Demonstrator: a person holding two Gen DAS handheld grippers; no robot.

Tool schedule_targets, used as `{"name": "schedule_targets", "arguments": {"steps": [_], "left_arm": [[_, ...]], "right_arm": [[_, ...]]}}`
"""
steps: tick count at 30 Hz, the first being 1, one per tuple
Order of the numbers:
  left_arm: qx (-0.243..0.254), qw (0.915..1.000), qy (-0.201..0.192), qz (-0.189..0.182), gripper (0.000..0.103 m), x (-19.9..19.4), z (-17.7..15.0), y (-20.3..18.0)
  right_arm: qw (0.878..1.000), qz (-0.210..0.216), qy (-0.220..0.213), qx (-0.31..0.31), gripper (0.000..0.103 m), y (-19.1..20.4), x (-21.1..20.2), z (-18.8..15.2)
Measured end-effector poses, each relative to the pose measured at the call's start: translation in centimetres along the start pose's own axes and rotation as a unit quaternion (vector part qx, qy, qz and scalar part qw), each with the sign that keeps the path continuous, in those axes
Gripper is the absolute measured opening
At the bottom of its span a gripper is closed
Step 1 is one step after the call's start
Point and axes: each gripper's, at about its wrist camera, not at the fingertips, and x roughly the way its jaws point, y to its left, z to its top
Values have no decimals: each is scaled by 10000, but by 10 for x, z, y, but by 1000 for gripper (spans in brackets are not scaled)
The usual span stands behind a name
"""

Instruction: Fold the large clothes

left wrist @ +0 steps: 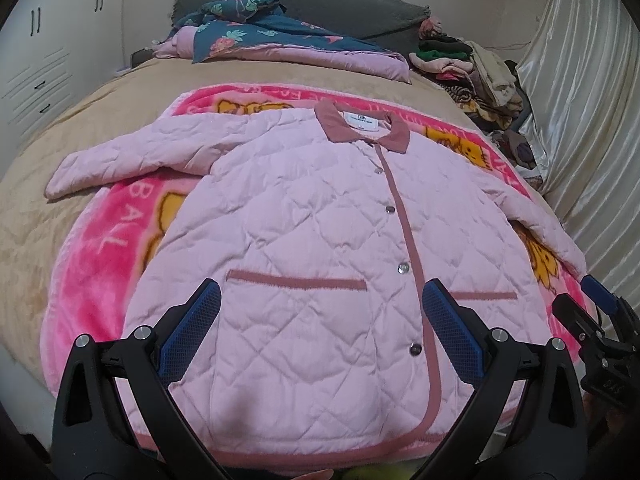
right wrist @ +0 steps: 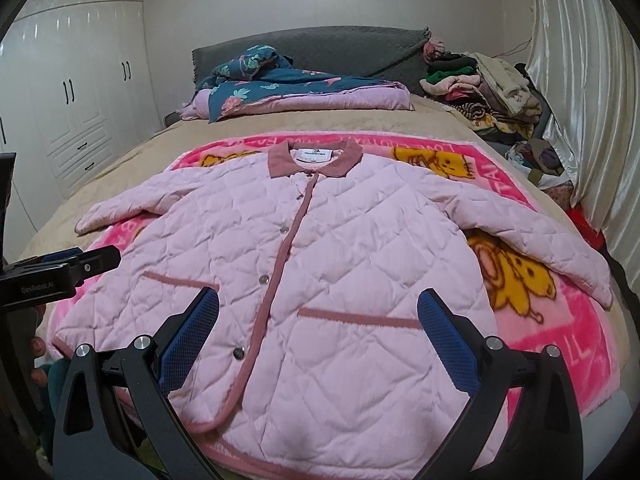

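Quilted pink jacket (left wrist: pixel 320 240), snap-fronted with a dusty-rose collar, lies spread flat on a plush pink cartoon blanket (left wrist: pixel 100 264) atop the bed (right wrist: pixel 360 124); left tongs (left wrist: pixel 320 320) and right tongs (right wrist: pixel 318 320) gape, empty, above its hem.

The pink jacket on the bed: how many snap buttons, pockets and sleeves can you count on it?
On the pink jacket:
Snap buttons visible: 5, first, top one partly under the collar
Pocket trims: 2, first
Sleeves: 2, first
Total: 9
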Motion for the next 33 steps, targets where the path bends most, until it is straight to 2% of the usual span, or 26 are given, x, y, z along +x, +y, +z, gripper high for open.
{"name": "schedule_targets", "arguments": {"steps": [16,26,33], "left_arm": [[-88,9998,10,-149,95,31,47,-9],[43,9998,59,-202,95,50,80,-34],[-10,9983,156,-563,95,66,100,-53]], "right_arm": [[9995,-146,-261,134,99,-22,23,42],[9976,-361,-452,379,99,-53,34,70],[9951,-583,-478,638,99,-86,48,81]]}}
